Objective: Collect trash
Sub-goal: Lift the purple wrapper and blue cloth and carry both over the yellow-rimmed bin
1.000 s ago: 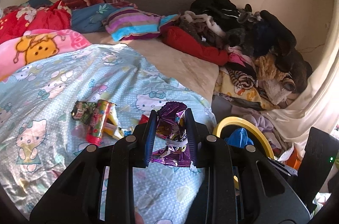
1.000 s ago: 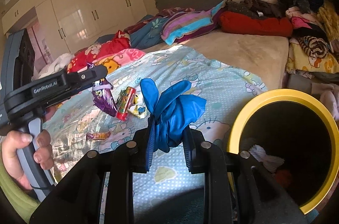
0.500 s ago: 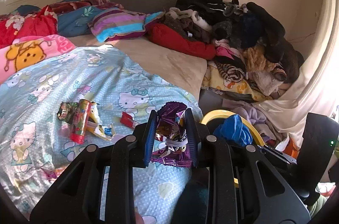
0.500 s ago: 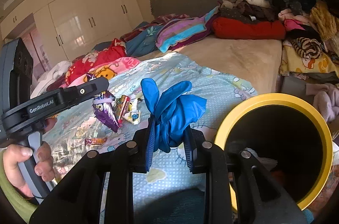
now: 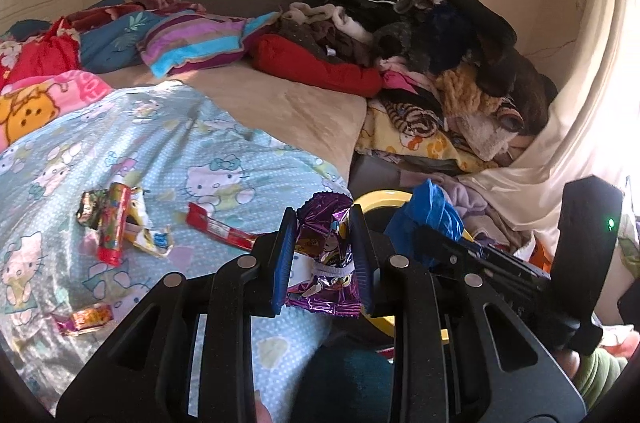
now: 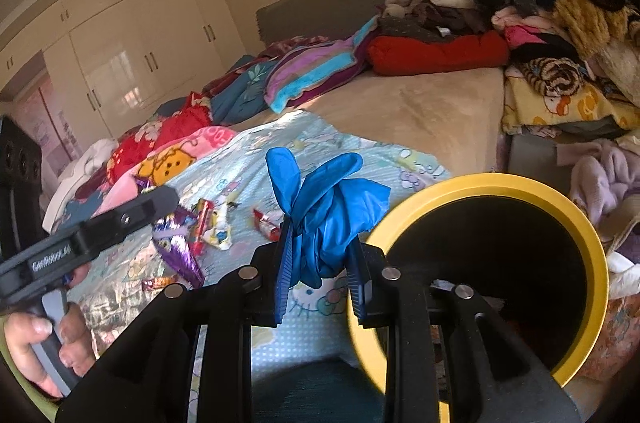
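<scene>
My left gripper (image 5: 322, 259) is shut on a crumpled purple snack wrapper (image 5: 324, 263) and holds it above the bed's edge, beside the yellow-rimmed bin (image 5: 380, 197). My right gripper (image 6: 322, 271) is shut on a blue rubber glove (image 6: 324, 207), just left of the bin's yellow rim (image 6: 480, 181). The bin's dark inside holds some trash. The glove also shows in the left wrist view (image 5: 430, 219). More wrappers lie on the Hello Kitty sheet: a red tube wrapper (image 5: 114, 223), a red bar wrapper (image 5: 220, 229) and a small orange wrapper (image 5: 86, 317).
The bed carries a striped pillow (image 5: 196, 41), a red cushion (image 5: 316, 69) and a tall heap of clothes (image 5: 440, 43) at the far right. White wardrobes (image 6: 132, 51) stand behind the bed. A cream curtain (image 5: 580, 103) hangs at the right.
Both grippers have moved right toward the bin, each keeping its load. The bin's opening now fills more of the right wrist view, and the glove sits closer to the rim.
</scene>
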`<state>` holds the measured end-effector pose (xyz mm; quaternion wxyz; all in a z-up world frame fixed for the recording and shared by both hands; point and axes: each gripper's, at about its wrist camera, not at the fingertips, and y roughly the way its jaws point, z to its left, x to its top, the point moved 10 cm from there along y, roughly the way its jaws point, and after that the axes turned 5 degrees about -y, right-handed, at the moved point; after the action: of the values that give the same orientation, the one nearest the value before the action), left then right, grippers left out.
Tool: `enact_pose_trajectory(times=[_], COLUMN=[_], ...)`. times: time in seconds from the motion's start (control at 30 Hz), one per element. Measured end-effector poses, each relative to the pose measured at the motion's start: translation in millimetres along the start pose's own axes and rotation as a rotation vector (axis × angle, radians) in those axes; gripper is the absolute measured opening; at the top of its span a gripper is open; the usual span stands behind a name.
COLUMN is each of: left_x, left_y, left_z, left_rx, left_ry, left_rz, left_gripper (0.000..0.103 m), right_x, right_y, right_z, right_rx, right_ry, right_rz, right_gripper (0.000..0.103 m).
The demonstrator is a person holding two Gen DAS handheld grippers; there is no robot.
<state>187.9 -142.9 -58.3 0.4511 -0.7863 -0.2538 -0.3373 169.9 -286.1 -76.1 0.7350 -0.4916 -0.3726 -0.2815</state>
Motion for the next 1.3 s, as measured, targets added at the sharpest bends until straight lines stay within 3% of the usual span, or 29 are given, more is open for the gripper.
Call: enact_pose_trajectory(times=[1.3], left_x=[-36.8], left_y=[49.0], left_z=[-73.5], left_rx=[-0.101], left_ry=[0.118], left_rz=[0.097], left_gripper=[0.02], right_x=[-2.2], right_y=[-22.0], right_z=[-119.6], right_rx=[-0.185], right_ry=[0.145], right_rz=[-0.021], right_gripper=[0.025])
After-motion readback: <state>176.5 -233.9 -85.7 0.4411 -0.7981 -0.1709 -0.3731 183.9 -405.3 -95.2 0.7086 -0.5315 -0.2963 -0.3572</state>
